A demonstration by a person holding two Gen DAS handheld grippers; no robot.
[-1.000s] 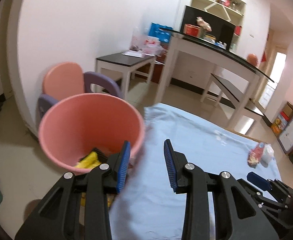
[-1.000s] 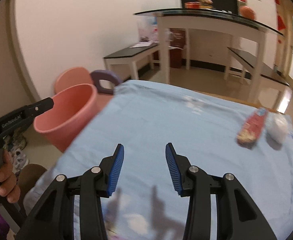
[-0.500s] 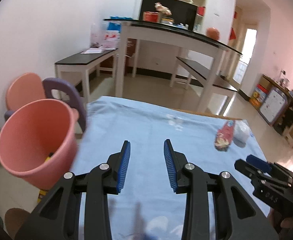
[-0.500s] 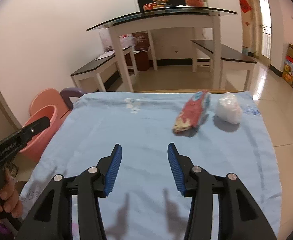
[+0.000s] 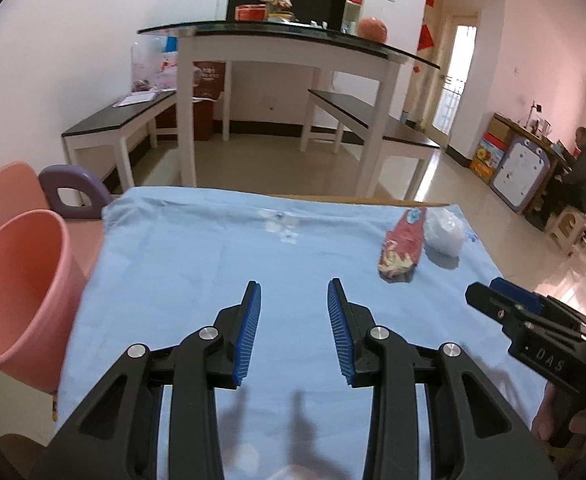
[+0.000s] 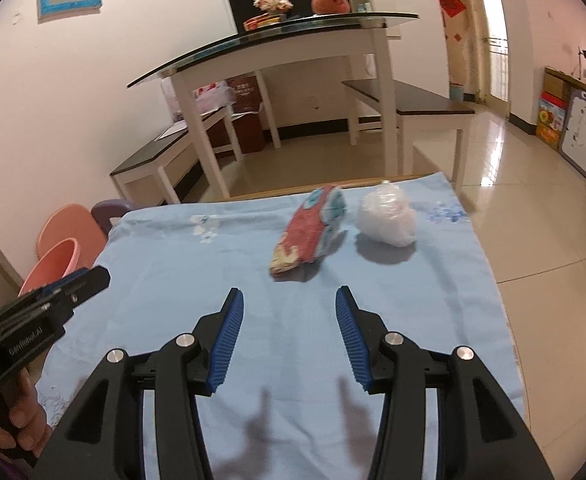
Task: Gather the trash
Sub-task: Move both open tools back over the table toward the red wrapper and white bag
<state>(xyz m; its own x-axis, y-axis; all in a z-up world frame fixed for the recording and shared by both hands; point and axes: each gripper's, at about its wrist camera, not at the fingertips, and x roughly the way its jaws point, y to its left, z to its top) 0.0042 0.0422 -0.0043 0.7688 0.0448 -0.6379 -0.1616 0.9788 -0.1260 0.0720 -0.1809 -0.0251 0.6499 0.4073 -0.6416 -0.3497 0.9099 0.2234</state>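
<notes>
Both tongs are held apart and empty: the left gripper [image 5: 293,304] and the right gripper [image 6: 289,312], whose jaws have just been opening. The red snack wrapper [image 6: 307,236] is seen on the blue cloth [image 6: 433,300] at twelve o'clock of the right gripper, its long axis running from seven to one o'clock. A white crumpled bag [image 6: 387,216] lies just beside it at three o'clock.

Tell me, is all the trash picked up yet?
Not yet. Both the left gripper and the right gripper are open and empty. The red snack wrapper and the crumpled white bag lie on the blue cloth. The pink bin waits at the table's left.
</notes>
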